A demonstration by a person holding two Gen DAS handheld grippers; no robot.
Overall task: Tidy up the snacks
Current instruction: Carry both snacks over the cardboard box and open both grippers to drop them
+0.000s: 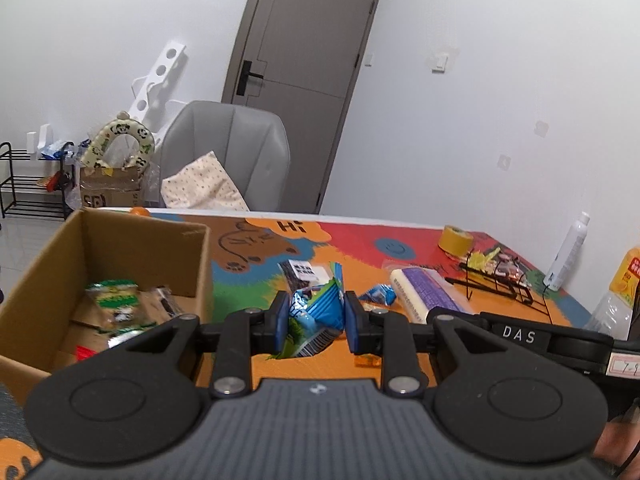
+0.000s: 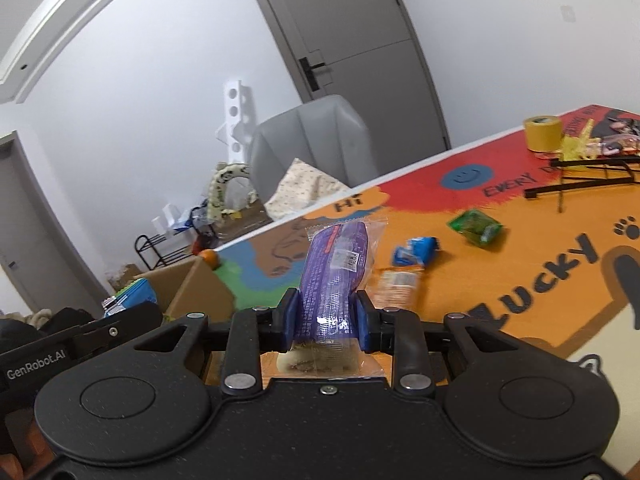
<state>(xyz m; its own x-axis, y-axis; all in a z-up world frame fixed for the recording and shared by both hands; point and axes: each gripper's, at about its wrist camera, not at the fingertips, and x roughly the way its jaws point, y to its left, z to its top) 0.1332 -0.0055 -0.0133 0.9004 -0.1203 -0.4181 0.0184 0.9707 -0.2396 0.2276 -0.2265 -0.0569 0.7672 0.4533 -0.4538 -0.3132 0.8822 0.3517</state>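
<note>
My left gripper (image 1: 316, 322) is shut on a blue and green snack packet (image 1: 316, 316), held just right of an open cardboard box (image 1: 144, 240) that holds a green packet (image 1: 114, 302) and other snacks. My right gripper (image 2: 327, 320) is shut on a purple wrapped pastry (image 2: 334, 276), lifted above the table; the same pastry (image 1: 426, 294) and the right gripper body (image 1: 520, 336) show in the left wrist view. Loose on the colourful mat lie a small blue packet (image 2: 416, 250), a green packet (image 2: 476, 227) and an orange-white packet (image 2: 396, 286). The box (image 2: 196, 288) is at lower left.
A yellow tape roll (image 1: 458, 240) and a black wire rack (image 1: 496, 284) with wrappers stand at the table's right. A white spray bottle (image 1: 568, 252) and a juice bottle (image 1: 628, 280) stand at the right edge. A grey chair (image 1: 228, 156) is behind the table.
</note>
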